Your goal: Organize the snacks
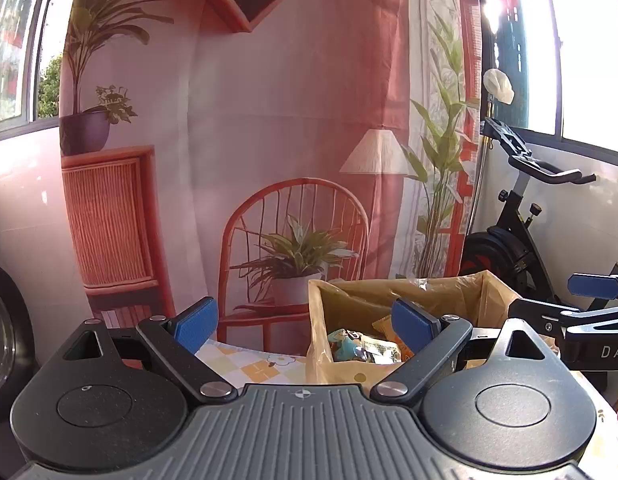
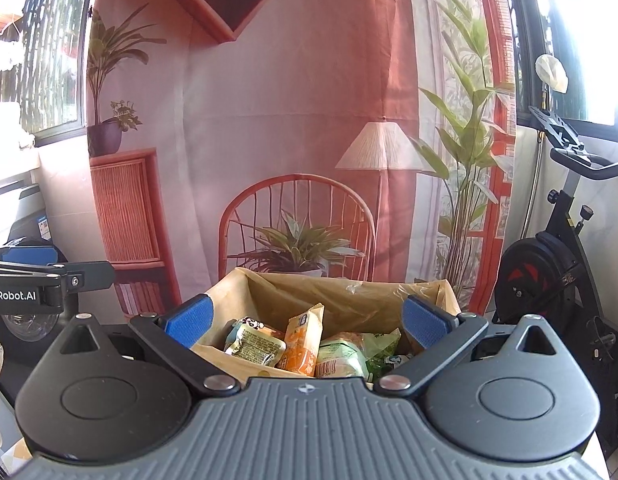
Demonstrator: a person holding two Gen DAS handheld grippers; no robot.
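Snacks (image 2: 305, 344) sit packed in the brown paper-lined box (image 2: 349, 300), just ahead of the right gripper (image 2: 307, 322), fingers spread wide and empty, the box mouth framed between them. An orange packet (image 2: 303, 340) stands upright beside a pale-blue one (image 2: 251, 340) and a green one (image 2: 345, 354). Left gripper (image 1: 305, 326) is released too, holding nothing; the box lies past its right finger (image 1: 413, 330), over the checked tablecloth (image 1: 249, 364).

Strong daylight is pouring in through the black-framed windows (image 1: 581, 40), blowing out to white glare at the upper right of both views. The printed fabric backdrop of a pink room (image 2: 293, 120) is looking hazy and washed out. Fisheye distortion is bending the edges, with dark vignetting in the corners.
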